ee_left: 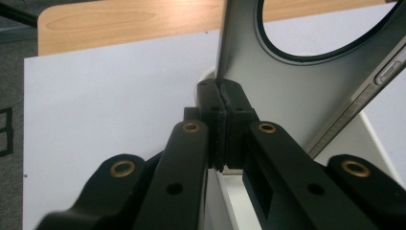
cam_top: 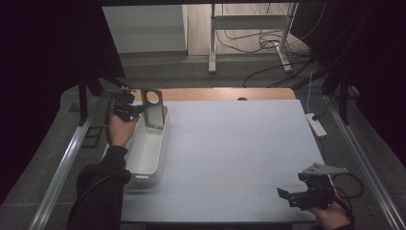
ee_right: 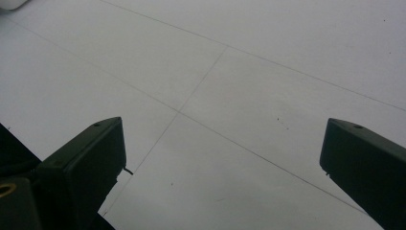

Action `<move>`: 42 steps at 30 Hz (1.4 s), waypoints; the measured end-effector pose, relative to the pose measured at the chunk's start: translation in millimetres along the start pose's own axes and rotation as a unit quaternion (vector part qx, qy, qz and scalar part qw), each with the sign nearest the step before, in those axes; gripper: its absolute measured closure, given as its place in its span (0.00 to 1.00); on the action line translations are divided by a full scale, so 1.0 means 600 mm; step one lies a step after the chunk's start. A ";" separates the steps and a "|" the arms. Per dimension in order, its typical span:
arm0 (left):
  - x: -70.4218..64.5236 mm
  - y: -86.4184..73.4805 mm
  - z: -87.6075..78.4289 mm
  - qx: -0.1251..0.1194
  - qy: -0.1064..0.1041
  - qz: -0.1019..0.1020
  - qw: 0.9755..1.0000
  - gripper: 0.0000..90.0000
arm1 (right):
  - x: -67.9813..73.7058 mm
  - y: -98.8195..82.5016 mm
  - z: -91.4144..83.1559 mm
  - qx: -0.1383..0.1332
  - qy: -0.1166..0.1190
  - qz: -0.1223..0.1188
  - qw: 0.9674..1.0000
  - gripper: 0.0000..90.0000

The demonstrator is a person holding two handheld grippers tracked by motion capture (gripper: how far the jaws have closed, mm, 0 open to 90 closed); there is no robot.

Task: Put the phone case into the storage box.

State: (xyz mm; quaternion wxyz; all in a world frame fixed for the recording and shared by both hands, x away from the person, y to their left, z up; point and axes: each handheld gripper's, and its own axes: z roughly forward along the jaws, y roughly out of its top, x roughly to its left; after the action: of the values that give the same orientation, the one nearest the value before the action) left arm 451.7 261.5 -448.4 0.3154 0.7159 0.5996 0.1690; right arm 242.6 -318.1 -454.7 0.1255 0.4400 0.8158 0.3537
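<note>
A flat grey metal plate [cam_top: 153, 111] with a round hole near its top stands upright over the far end of a white bin [cam_top: 149, 155] at the table's left. My left gripper [cam_top: 139, 110] is shut on the plate's edge. In the left gripper view the two black pads [ee_left: 221, 103] pinch the plate [ee_left: 287, 100] at its lower left edge, with the bin's white rim [ee_left: 354, 139] just below. My right gripper [cam_top: 286, 195] rests low near the table's front right, open. In the right gripper view its fingers [ee_right: 91, 158] stand wide apart over bare white board.
The white board [cam_top: 234, 153] covers most of the table, with a wooden strip [cam_top: 225, 94] along the far edge. A white power strip [cam_top: 316, 124] lies at the right edge. Metal rails run down both sides. Cables and a stand's legs [cam_top: 249, 43] lie on the floor beyond.
</note>
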 end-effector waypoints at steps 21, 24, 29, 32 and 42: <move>-0.019 -0.001 0.001 0.003 -0.014 0.043 0.999 0.67 | 0.001 0.000 0.000 0.000 0.002 -0.003 1.000 0.02; -0.019 -0.002 -0.001 0.000 -0.014 0.052 0.999 0.61 | 0.001 0.000 0.000 -0.003 0.002 -0.004 1.000 0.02; -0.013 -0.008 -0.004 -0.007 -0.040 0.048 0.998 0.50 | 0.001 0.000 -0.001 -0.004 0.003 -0.005 1.000 0.02; -0.009 -0.012 -0.007 -0.013 -0.045 0.053 0.997 0.43 | 0.001 0.000 0.000 -0.003 0.003 -0.005 1.000 0.02; -0.009 -0.019 -0.022 -0.031 -0.080 0.058 0.995 0.16 | 0.002 0.000 -0.001 -0.004 0.003 -0.008 1.000 0.01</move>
State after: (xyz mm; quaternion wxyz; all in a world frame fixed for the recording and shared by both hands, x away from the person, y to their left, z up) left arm 433.8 260.5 -445.5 0.3740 0.7503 0.5248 0.1475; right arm 241.6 -317.4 -454.2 0.1279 0.4321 0.8180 0.3575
